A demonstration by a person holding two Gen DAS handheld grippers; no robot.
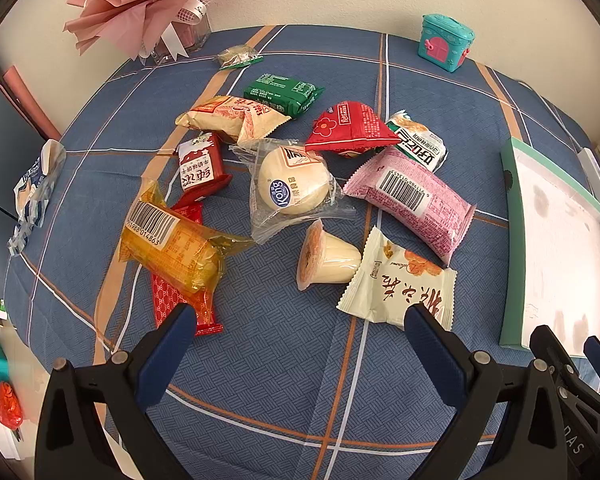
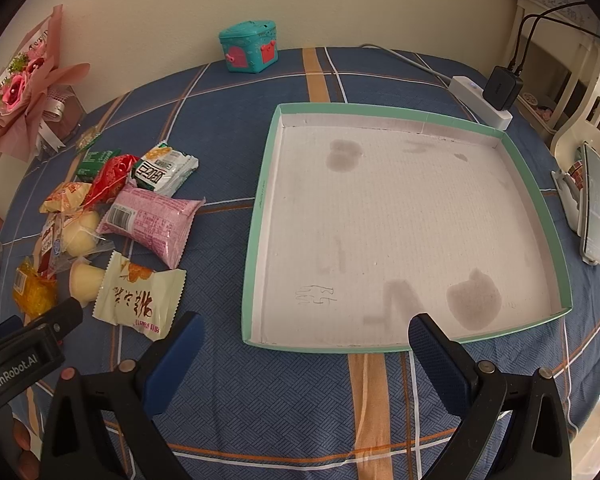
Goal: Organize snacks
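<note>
Left gripper [image 1: 300,316] spread wide over snack pile [image 1: 300,184]; right gripper [image 2: 306,322] released, facing tray [image 2: 256,216]; bouquet [image 1: 148,4] behind.

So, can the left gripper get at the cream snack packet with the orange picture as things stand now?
Probably yes. The left gripper is open and empty, and the cream snack packet lies on top of the cloth just ahead of its right finger, uncovered. Only the jelly cup touches its side.

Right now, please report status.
Left gripper open, empty. Right gripper open, over tray edge. Snacks piled left of tray; tray empty. Path clear.
</note>
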